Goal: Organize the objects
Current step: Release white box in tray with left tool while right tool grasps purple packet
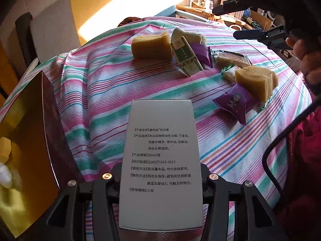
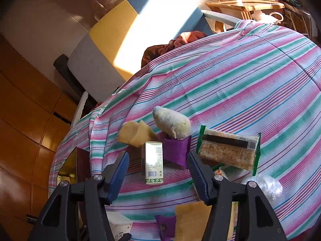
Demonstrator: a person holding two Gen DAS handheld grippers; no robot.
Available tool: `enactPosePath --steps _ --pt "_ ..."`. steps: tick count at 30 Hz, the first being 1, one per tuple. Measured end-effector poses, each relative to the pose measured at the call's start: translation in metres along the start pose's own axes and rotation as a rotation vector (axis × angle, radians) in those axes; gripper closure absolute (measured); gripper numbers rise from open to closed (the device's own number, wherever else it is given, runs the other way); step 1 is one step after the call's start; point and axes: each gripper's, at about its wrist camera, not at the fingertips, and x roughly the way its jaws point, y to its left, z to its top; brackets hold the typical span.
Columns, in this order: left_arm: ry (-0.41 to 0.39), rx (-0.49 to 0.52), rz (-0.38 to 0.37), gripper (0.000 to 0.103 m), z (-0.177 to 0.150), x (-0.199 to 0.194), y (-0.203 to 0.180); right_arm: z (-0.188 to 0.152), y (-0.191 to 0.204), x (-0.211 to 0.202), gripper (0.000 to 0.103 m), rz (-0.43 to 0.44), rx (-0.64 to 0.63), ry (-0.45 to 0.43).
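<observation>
A white box [image 1: 160,166] printed with text is held between the jaws of the left claw [image 1: 160,182], which are closed on its sides, above a striped cloth [image 1: 100,100] covering the counter. To the left of that claw an open gold-lined box [image 1: 30,140] is seen, with pale items already inside. The step in hand is judged to be the carrying of the white box to that container; a swing leftward and a release inside it would be called for next.

Ahead of the left claw, sponges [image 1: 150,46], a green carton [image 1: 185,57], purple packets [image 1: 234,102] and a cracker pack [image 1: 232,59] remain to be sorted.

The right claw [image 2: 158,170] is shown partly open, with nothing pressed by its blue pads [image 2: 119,172]. The green carton [image 2: 153,161] stands between and just beyond the jaws, with a purple packet [image 2: 177,150] beside it. A forward reach and a closing on the carton would seem to be needed.

Only the left view shows the gold interior and a person's hand [image 1: 307,60] gripping the right claw. Only the right view shows the carton's barcode and some crumpled clear plastic [image 2: 266,186] to that claw's right.
</observation>
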Motion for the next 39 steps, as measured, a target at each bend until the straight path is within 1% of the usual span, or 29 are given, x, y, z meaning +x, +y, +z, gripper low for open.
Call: enactPosePath --steps 3,6,10,13,16,18,19,20,23,25,30,34,35,37,39 --pt "-0.007 0.009 -0.005 0.052 0.001 0.0 0.001 -0.015 0.013 -0.013 0.043 0.005 -0.037 0.053" --pt "-0.018 0.013 -0.009 0.052 -0.003 -0.003 0.003 -0.038 0.02 -0.028 0.043 0.028 -0.056 0.111" --pt "-0.02 0.006 -0.034 0.053 -0.012 -0.011 0.009 -0.075 0.019 -0.032 0.043 0.038 -0.04 0.225" --pt "-0.028 0.0 -0.057 0.053 -0.02 -0.021 0.013 -0.099 0.017 -0.02 0.043 -0.007 -0.034 0.305" --pt "-0.055 0.002 -0.076 0.053 -0.025 -0.036 0.015 -0.111 0.009 0.001 0.043 -0.055 0.014 0.362" --pt "-0.07 0.0 -0.089 0.052 -0.028 -0.045 0.017 -0.111 0.003 0.013 0.043 -0.085 0.059 0.364" --pt "-0.076 -0.006 -0.096 0.052 -0.03 -0.05 0.018 -0.109 -0.004 0.018 0.043 -0.103 0.104 0.356" --pt "-0.084 -0.011 -0.103 0.052 -0.032 -0.055 0.02 -0.105 -0.01 0.022 0.043 -0.127 0.144 0.342" --pt "-0.112 -0.019 -0.117 0.052 -0.036 -0.07 0.024 -0.092 -0.017 0.028 0.043 -0.158 0.203 0.288" --pt "-0.131 -0.023 -0.127 0.052 -0.039 -0.079 0.027 -0.087 -0.014 0.033 0.043 -0.159 0.196 0.28" --pt "-0.156 -0.049 -0.14 0.052 -0.045 -0.093 0.036 -0.082 -0.005 0.047 0.042 -0.207 0.175 0.264" --pt "-0.168 -0.077 -0.144 0.052 -0.05 -0.102 0.046 -0.079 0.008 0.057 0.041 -0.262 0.095 0.261" --pt "-0.173 -0.085 -0.144 0.052 -0.051 -0.104 0.049 -0.08 0.013 0.06 0.045 -0.282 0.054 0.265" --pt "-0.183 -0.109 -0.144 0.052 -0.053 -0.109 0.056 -0.085 0.023 0.064 0.059 -0.355 -0.078 0.269" --pt "-0.189 -0.141 -0.145 0.052 -0.056 -0.114 0.067 -0.091 0.029 0.066 0.061 -0.385 -0.174 0.263"
